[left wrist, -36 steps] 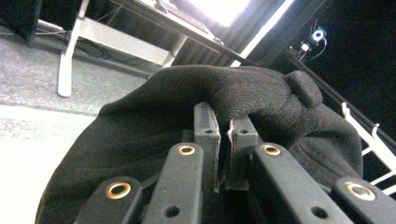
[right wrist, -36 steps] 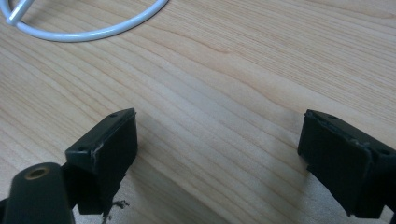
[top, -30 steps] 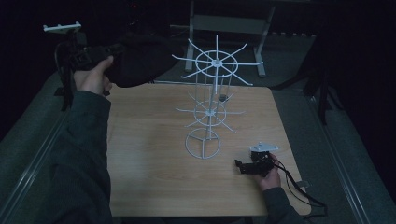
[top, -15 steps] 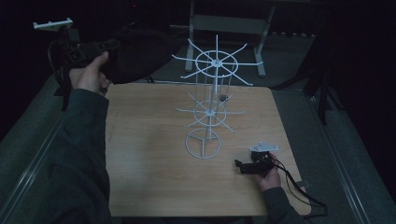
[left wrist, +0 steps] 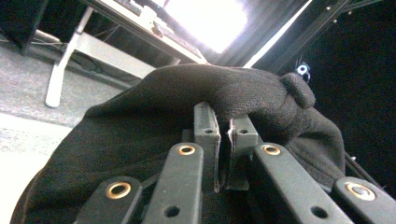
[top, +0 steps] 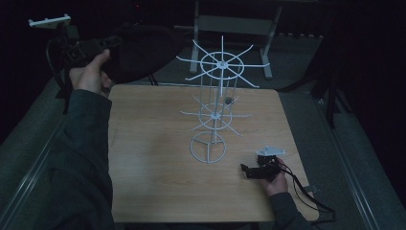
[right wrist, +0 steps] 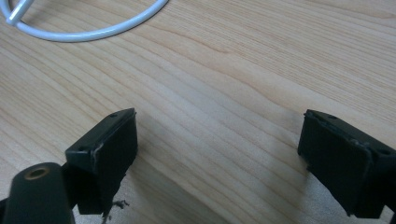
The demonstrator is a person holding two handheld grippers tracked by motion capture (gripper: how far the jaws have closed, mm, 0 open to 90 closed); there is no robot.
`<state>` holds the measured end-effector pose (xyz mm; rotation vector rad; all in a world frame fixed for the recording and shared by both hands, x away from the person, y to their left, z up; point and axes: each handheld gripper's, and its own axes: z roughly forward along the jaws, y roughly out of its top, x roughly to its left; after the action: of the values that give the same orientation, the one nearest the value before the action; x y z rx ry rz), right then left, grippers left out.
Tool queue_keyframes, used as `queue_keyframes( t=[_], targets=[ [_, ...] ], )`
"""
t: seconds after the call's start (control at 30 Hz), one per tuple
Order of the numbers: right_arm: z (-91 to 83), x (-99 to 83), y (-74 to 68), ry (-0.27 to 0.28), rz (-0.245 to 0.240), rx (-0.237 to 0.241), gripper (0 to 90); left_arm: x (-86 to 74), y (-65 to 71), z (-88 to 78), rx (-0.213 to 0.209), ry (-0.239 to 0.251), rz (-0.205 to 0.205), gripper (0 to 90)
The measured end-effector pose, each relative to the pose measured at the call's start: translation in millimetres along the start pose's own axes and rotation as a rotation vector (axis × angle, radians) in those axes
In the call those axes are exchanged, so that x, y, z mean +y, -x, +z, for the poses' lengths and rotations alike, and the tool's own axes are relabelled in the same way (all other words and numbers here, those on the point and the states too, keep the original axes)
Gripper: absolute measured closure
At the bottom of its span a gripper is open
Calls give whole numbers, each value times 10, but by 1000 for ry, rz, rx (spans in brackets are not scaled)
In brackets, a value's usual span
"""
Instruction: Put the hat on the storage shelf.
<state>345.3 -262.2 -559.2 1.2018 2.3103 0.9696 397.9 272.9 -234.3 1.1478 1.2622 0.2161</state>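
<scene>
Left gripper [left wrist: 223, 140] is raised beyond the far-left corner of the light wooden table [top: 153, 158], jaws clamped on a black knitted fabric item [left wrist: 196, 102]. Right gripper [right wrist: 217, 144] rests on the table beside the white wire display rack [top: 213, 103], jaws wide apart, holding nothing.

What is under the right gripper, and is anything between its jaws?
The right gripper rests low over the bare wooden table, jaws wide apart with nothing between them. Ahead lies the white wire rack's base ring. The wood directly beneath the gripper body is hidden by the hand.
</scene>
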Motion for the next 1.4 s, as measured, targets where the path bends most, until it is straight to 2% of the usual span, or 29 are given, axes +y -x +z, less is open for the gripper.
queue_keyframes(
  t=[0.27,0.37,0.53,0.77,1.4],
  targets=[
    [0,0,0,0,-1,0,115,9,73,-40,-24,13,-12,866],
    [0,0,0,0,-1,0,115,8,127,-65,-44,19,-18,866],
    [0,0,0,0,0,0,116,-25,195,-75,-58,17,-6,866],
    [0,0,1,0,-1,0,115,-118,251,-70,-48,10,22,865],
    [1,0,0,0,0,0,115,-413,167,48,-47,-65,45,857]
  ],
)
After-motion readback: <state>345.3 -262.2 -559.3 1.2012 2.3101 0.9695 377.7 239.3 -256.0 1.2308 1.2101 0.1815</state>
